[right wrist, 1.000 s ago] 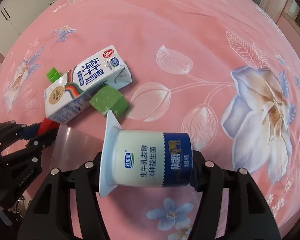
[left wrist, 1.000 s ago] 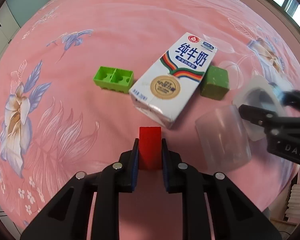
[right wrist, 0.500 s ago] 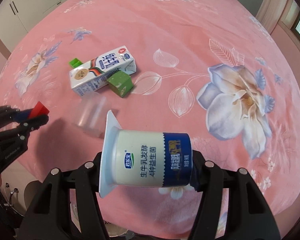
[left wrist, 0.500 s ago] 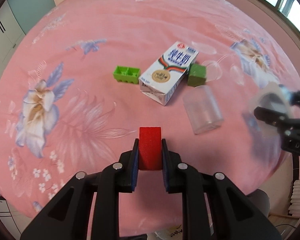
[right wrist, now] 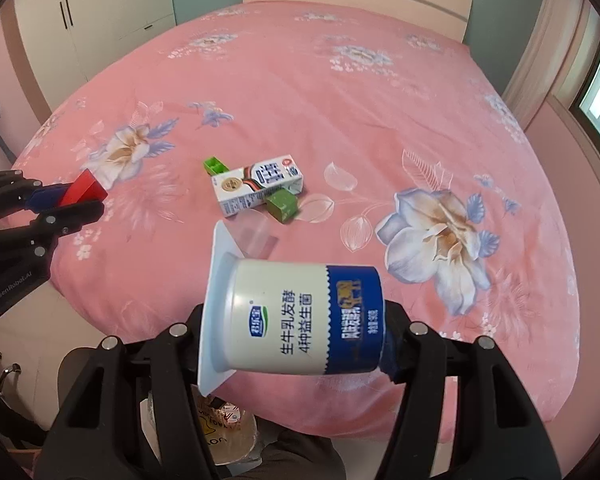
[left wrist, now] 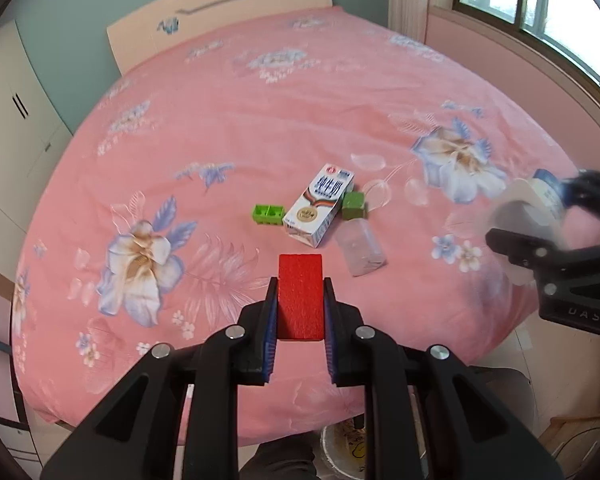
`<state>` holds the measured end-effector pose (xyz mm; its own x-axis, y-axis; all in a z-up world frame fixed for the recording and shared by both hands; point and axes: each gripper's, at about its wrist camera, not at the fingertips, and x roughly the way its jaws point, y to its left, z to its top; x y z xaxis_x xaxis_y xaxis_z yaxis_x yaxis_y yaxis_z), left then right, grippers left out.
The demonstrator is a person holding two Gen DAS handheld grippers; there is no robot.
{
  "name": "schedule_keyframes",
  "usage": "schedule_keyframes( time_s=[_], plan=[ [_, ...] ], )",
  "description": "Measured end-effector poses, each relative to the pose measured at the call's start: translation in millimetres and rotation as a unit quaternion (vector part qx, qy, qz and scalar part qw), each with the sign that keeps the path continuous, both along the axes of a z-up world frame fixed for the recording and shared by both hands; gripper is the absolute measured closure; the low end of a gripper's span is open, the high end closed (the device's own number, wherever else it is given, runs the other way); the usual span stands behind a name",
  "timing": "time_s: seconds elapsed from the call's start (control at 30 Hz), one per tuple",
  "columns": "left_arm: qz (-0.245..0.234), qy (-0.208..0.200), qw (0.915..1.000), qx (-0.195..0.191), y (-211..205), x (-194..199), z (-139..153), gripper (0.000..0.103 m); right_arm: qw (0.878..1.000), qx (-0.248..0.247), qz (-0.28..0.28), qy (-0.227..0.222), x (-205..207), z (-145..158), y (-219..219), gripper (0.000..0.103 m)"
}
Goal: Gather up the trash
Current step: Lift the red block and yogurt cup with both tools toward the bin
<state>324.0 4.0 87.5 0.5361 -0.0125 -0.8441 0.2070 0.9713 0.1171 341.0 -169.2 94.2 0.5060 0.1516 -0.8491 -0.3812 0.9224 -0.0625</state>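
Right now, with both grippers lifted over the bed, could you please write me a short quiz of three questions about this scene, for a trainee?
1. True or false: the left gripper is shut on a red block.
2. Multiple choice: the right gripper holds the yogurt cup how? A) upright B) on its side, rim toward the left gripper C) upside down
3. Fill in: on the bed, the dark green block touches the ____.

Key: 1 true. 2 B. 3 milk carton. A clear plastic cup and a light green brick also lie near the carton.
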Motion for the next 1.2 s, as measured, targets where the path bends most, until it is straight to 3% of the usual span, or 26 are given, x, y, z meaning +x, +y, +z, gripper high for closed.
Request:
schedule_keyframes(
  time_s=[0.27,0.63,0.9,1.2],
  plan=[
    [-0.019,-0.038,0.9990,0.015,-9.6,-41.7,39.2,0.081,0.999,-0.003,0.022,-0.043,-45.7,45.0,9.5,0.042],
    [-0.034,-0.078,0.9961,0.025,-10.3,-90.8,74.5,0.081,0.995,-0.004,0.048,-0.082,-100.5,84.6,19.8,0.042],
    [-0.047,-0.084,0.9946,0.038,-12.0,-120.4,77.5,0.081,0.994,-0.009,0.064,-0.093,-131.6,91.1,27.3,0.042],
    [-0.054,-0.075,0.9947,0.046,-10.2,-141.0,62.5,0.081,0.993,-0.011,0.076,-0.086,-153.3,76.8,31.0,0.042]
  ],
)
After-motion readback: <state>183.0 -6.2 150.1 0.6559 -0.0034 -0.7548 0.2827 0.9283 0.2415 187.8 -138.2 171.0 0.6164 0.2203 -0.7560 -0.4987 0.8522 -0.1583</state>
